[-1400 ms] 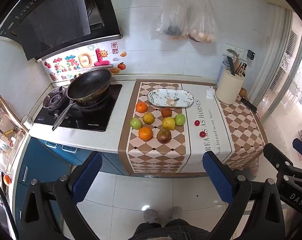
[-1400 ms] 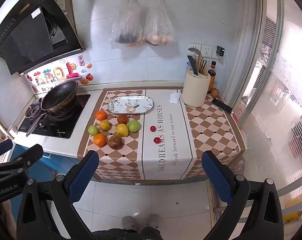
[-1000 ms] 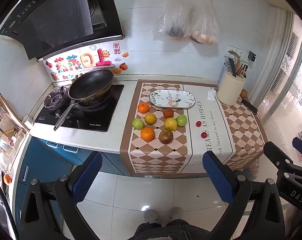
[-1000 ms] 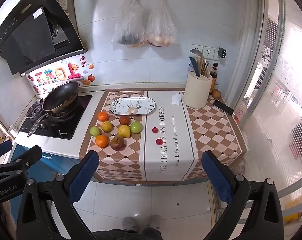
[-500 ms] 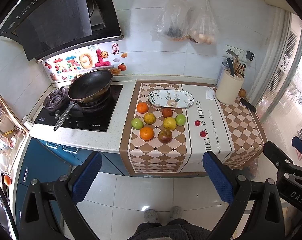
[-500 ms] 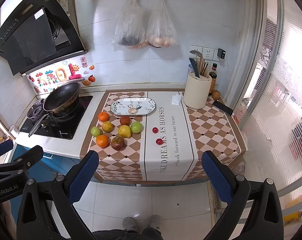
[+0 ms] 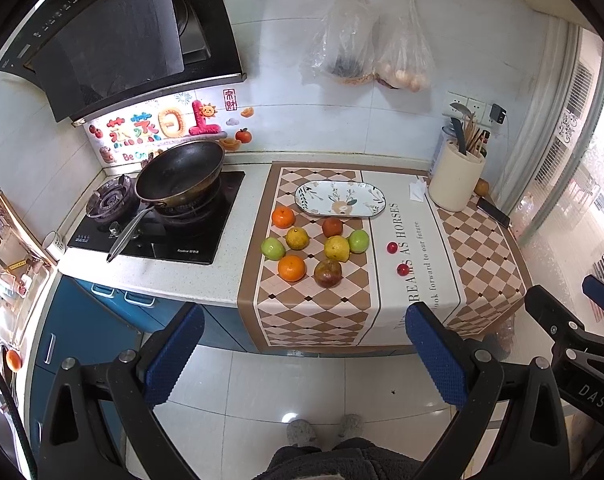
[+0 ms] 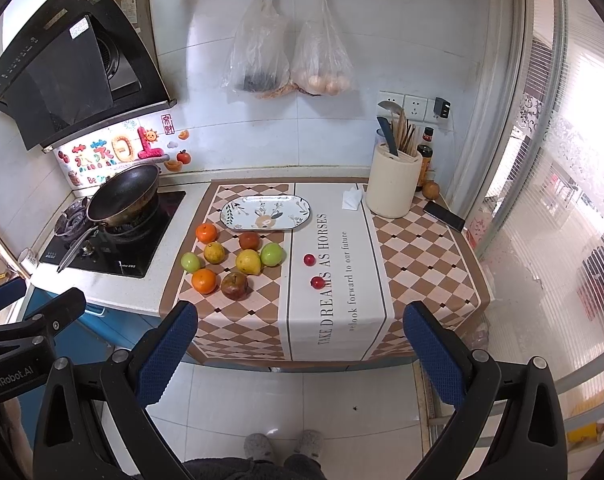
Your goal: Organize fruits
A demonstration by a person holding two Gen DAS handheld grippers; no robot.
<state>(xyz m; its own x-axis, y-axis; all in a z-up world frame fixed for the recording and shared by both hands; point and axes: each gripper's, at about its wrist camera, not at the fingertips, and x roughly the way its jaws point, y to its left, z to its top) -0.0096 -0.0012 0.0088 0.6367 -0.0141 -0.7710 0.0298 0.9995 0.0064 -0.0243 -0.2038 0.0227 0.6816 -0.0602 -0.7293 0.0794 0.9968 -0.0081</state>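
Several fruits lie on the checkered cloth: two oranges [image 7: 291, 268], green apples [image 7: 272, 248], a yellow lemon [image 7: 336, 247], a dark red apple [image 7: 328, 273] and two small red fruits [image 7: 392, 247]. An empty oval patterned plate [image 7: 339, 198] sits behind them. The same fruits [image 8: 234, 285] and plate [image 8: 265, 213] show in the right wrist view. My left gripper [image 7: 302, 354] and right gripper [image 8: 299, 352] are open and empty, held over the floor in front of the counter, well short of the fruit.
A wok [image 7: 179, 174] sits on the stove at the left. A cream utensil holder [image 7: 455, 184], a phone [image 7: 492, 212] and a folded tissue [image 7: 418, 192] are at the back right. Two plastic bags [image 7: 366, 56] hang on the wall. White floor tiles lie below.
Both views have shifted only slightly; the fruits and plate have not moved, and both grippers stay open.
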